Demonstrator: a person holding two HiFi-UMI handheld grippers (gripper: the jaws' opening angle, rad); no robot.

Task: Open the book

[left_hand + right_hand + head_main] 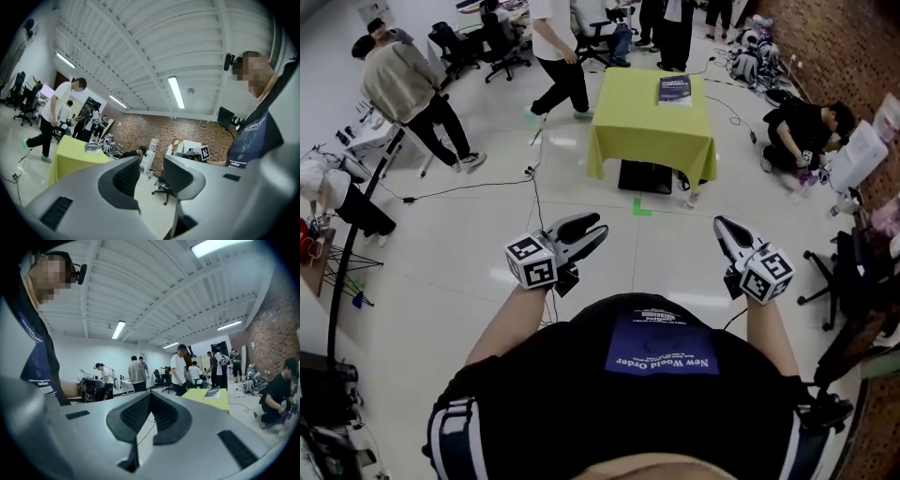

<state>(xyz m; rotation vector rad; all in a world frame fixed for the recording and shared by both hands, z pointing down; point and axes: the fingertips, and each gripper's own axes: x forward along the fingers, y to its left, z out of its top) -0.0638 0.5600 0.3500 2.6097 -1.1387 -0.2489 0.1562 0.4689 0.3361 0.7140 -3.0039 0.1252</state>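
A dark blue book [675, 90] lies shut on a small table with a yellow-green cloth [637, 131], far ahead across the floor. In the left gripper view the book [92, 146] shows on the cloth [70, 159] at left; in the right gripper view the book [212, 391] sits on the cloth [220, 403] at right. My left gripper [600, 226] is held level in front of my chest, and its jaws [152, 164] stand apart with nothing between them. My right gripper [719, 223] is also held level, its pads meeting at the tips [149, 397] on nothing.
A black box [645, 175] sits under the table and a green tape mark [642, 207] lies in front of it. A person [558, 56] walks left of the table; another [802, 131] crouches by the brick wall. Cables [469, 187] and office chairs [502, 42] are around.
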